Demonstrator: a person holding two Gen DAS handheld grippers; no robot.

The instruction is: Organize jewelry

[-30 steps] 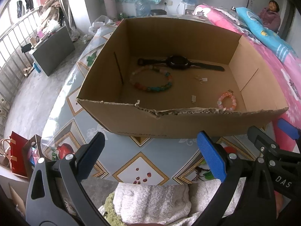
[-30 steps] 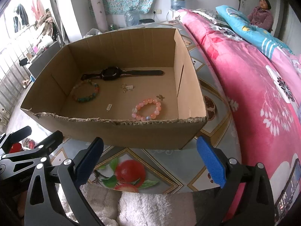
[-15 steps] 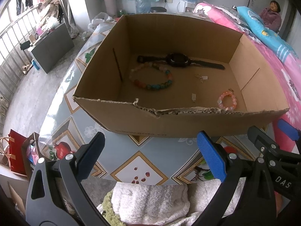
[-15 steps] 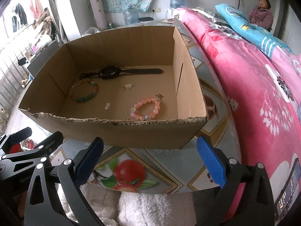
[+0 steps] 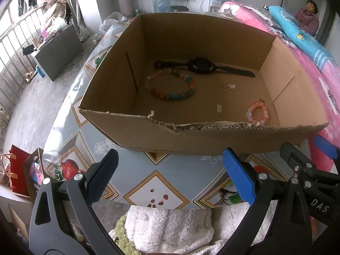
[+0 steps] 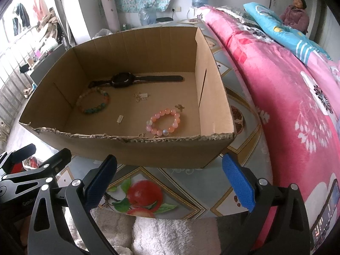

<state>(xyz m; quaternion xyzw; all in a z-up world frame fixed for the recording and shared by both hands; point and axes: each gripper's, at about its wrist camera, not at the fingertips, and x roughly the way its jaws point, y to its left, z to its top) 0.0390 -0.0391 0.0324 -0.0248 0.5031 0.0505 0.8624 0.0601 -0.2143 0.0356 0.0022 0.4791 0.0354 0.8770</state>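
An open cardboard box (image 5: 148,136) (image 6: 136,148) sits on a patterned table. Inside lie a black watch (image 5: 200,65) (image 6: 124,80), a multicoloured bead bracelet (image 5: 170,94) (image 6: 93,108), a pink bead bracelet (image 5: 257,113) (image 6: 163,121), and small metal pieces (image 5: 228,87) (image 6: 141,96). My left gripper (image 5: 170,180) is open and empty, in front of the box's near wall. My right gripper (image 6: 170,180) is open and empty too, beside it to the right.
The table's patterned cloth (image 5: 157,182) (image 6: 144,193) lies between the grippers and the box. A pink quilt (image 6: 286,95) borders the table's right side. A white towel (image 5: 170,225) lies at the near edge. A grey cabinet (image 5: 57,53) stands on the floor at left.
Both grippers have risen slightly and tilted toward the box, so more of its floor shows. The jewelry has not moved and both grippers stay open.
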